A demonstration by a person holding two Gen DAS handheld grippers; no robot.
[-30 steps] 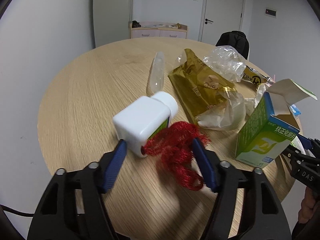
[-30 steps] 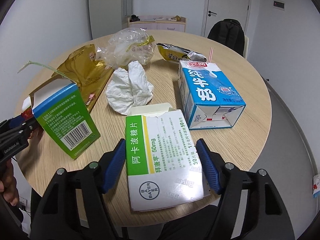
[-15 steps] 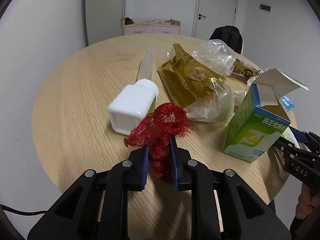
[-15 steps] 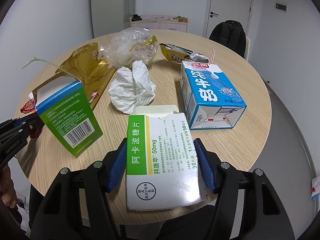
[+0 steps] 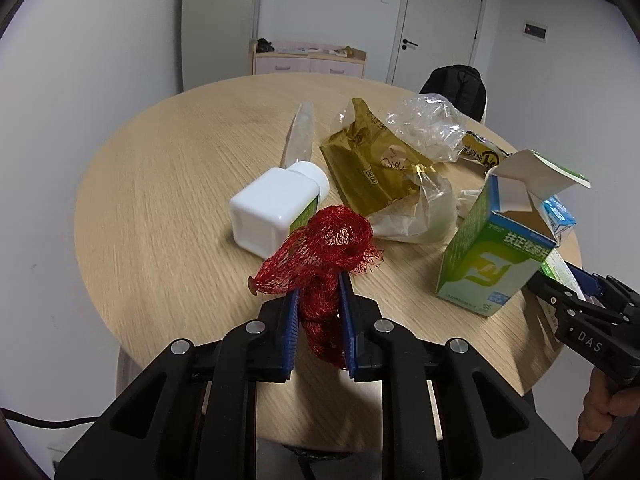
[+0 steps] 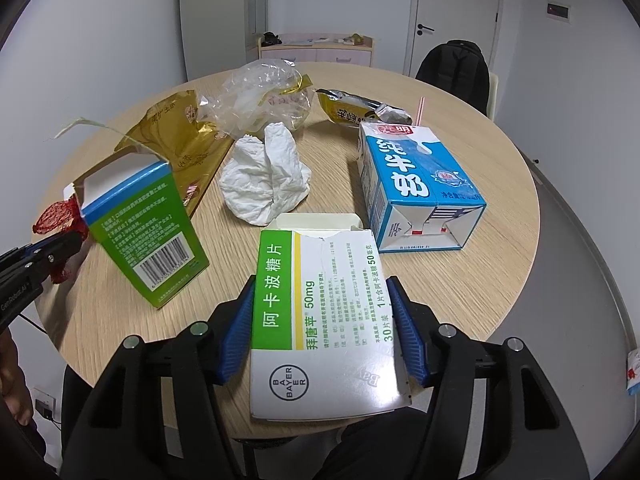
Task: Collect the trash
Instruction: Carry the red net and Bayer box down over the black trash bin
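Note:
A red mesh net (image 5: pixel 332 240) is bunched between the blue pads of my left gripper (image 5: pixel 319 286), which is shut on it just above the round wooden table (image 5: pixel 160 200). Its lower end hangs between the fingers. My right gripper (image 6: pixel 320 282) is shut on a flat white-and-green medicine box (image 6: pixel 320 320), pads pressed on its two long sides near the table's front edge. In the right wrist view the left gripper (image 6: pixel 60 244) shows at the left with the net (image 6: pixel 56 216). The right gripper (image 5: pixel 580 292) reaches in at the right of the left wrist view.
A white bottle (image 5: pixel 276 208) lies beyond the net. A green carton (image 6: pixel 148 232) stands open between the grippers. Further back are a gold bag (image 5: pixel 372 168), clear plastic (image 5: pixel 428 128), a crumpled tissue (image 6: pixel 268 176), a blue milk carton (image 6: pixel 416 184) and a yellow wrapper (image 6: pixel 352 108). A chair (image 6: pixel 456 64) stands behind the table.
My left gripper has shut on the red net and lifted it slightly off the table. The right gripper's pads have closed in onto the sides of the medicine box.

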